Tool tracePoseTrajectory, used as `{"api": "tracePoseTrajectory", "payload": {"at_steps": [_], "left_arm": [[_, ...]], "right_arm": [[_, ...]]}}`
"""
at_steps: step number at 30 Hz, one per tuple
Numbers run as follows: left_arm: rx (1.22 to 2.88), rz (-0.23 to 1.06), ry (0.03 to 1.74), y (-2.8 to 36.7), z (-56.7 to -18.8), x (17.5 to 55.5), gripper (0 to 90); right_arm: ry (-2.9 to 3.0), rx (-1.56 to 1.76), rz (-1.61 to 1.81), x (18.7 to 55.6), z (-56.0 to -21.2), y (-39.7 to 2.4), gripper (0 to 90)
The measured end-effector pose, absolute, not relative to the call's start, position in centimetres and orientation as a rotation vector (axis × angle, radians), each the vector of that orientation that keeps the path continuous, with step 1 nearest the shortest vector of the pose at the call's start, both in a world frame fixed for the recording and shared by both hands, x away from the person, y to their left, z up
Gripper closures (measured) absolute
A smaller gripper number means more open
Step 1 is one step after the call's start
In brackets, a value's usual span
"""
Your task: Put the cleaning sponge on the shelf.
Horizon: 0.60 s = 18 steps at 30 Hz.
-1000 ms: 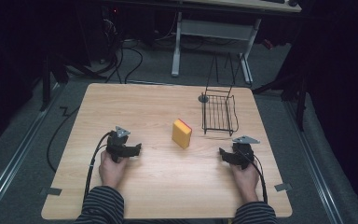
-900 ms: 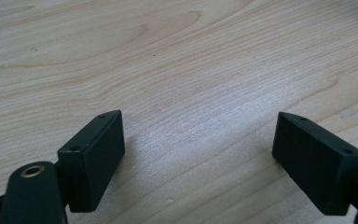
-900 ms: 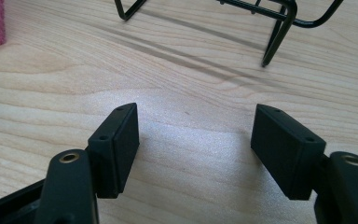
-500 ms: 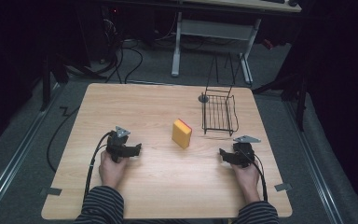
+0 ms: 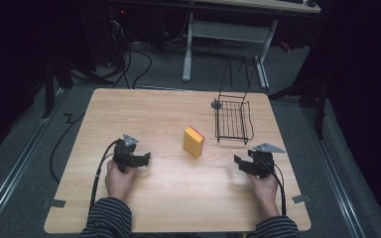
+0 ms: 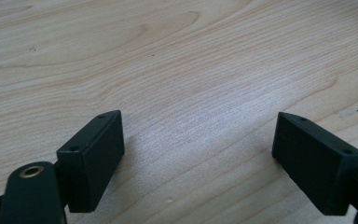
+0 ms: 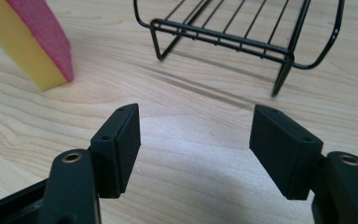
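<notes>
A yellow sponge with a pink-red scouring face (image 5: 193, 141) stands on its edge near the middle of the wooden table (image 5: 178, 198). A black wire rack (image 5: 233, 120) sits to its right, toward the back. My left gripper (image 5: 146, 158) rests low at the table's left, held in a hand, jaws wide open over bare wood (image 6: 198, 135). My right gripper (image 5: 237, 162) rests at the right, also open and empty (image 7: 196, 140). In the right gripper view the sponge (image 7: 37, 42) is ahead to the left and the rack (image 7: 242, 32) ahead to the right.
A small round dark disc (image 5: 216, 104) lies by the rack's back left corner. Beyond the table stand a white desk frame (image 5: 228, 34) and loose cables on the grey floor (image 5: 144, 64). Tape marks sit near the table's front corners (image 5: 301, 199).
</notes>
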<state>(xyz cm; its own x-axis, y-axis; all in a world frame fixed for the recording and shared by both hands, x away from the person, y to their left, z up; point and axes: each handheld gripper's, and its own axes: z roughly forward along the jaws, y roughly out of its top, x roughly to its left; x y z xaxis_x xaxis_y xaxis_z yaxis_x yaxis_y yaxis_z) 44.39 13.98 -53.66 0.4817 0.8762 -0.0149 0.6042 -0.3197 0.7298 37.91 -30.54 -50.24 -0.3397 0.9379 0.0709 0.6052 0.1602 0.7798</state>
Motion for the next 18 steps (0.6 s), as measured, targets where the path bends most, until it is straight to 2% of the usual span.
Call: {"api": "tracePoseTrajectory", "payload": {"at_steps": [18], "left_arm": [[2.047, 0.512, 1.217, 14.0, -53.7, 44.4, 17.4]], "right_arm": [[2.032, 1.361, 1.137, 37.3, -48.2, -28.9, 33.9]]}}
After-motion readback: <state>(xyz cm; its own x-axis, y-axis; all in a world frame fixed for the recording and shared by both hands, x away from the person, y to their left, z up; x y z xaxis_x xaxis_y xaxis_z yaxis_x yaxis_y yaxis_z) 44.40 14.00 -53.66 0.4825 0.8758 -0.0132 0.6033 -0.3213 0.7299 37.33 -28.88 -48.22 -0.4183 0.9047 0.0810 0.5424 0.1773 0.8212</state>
